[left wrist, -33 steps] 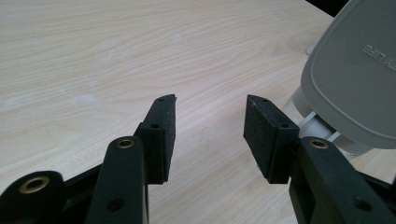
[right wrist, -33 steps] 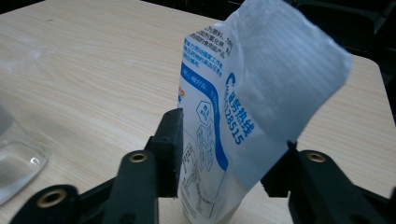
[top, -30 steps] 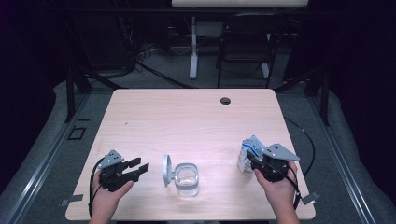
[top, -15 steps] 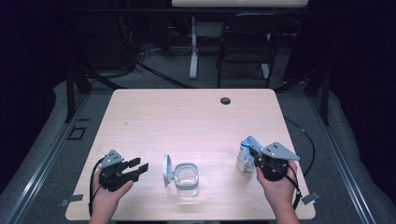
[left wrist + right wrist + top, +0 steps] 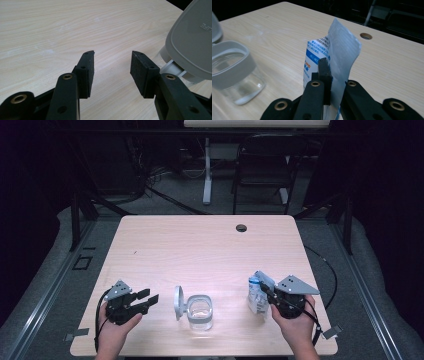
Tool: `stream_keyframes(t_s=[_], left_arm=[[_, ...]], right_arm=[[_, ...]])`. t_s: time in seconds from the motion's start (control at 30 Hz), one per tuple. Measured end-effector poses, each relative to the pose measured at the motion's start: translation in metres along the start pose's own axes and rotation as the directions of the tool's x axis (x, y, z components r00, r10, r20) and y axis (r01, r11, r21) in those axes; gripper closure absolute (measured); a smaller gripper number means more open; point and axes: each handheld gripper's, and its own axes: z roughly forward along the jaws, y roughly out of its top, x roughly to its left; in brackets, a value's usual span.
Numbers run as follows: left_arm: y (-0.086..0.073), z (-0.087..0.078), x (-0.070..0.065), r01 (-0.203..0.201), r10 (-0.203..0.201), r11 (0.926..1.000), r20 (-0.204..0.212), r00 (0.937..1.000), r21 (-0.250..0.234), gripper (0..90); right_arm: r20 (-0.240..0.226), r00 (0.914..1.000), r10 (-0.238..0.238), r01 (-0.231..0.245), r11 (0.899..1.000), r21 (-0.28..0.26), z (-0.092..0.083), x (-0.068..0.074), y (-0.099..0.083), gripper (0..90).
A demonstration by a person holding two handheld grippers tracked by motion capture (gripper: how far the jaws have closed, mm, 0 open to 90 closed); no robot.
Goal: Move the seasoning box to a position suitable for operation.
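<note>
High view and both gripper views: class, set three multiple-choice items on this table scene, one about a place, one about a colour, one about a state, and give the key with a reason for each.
1. Where does the clear jar stand?
A. Between the two grippers, near the table's front edge
B. Beside the round hole at the far edge
C. On the floor

2. What colour is the print on the packet?
A. Red
B. Blue
C. Green

3. How do the jaws of the left gripper stand?
A. Shut on the packet
B. Shut on the jar's lid
C. Open, with nothing between them

Key: A, the high view shows the jar between the left gripper and the right gripper; B, the right gripper view shows blue panels and lettering on white; C, the left gripper view shows bare table between the pads.
</note>
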Motion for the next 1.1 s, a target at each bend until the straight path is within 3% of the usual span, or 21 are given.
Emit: stream_keyframes(t_s=[0.17,0.47,0.53,0.7,1.1], left_arm=[[0.0,0.0,0.0,0.0,0.0,1.0,-0.001,1.0,0.0,54.5],[0.0,0.001,-0.001,-0.006,0.006,1.0,0.001,1.0,0.004,54.6],[0.0,0.001,-0.001,-0.005,0.005,1.0,-0.001,1.0,0.001,54.6],[0.0,0.0,0.0,-0.006,0.006,1.0,0.0,1.0,0.0,54.6],[-0.001,0.001,0.0,-0.005,0.005,1.0,0.0,1.0,0.005,54.5]], right_arm=[[-0.067,0.9977,-0.007,0.006,1.0,-0.016,-0.007,0.005,-0.005,90.0],[-0.129,0.9911,-0.032,0.029,0.999,-0.03,-0.015,0.001,-0.012,90.0],[-0.134,0.99,-0.044,0.039,0.999,-0.038,-0.016,-0.001,-0.015,90.0],[-0.151,0.9883,-0.017,0.009,0.999,-0.052,-0.018,-0.01,-0.021,89.7],[-0.134,0.9909,-0.018,0.011,0.998,-0.058,-0.019,-0.009,-0.022,83.1]])
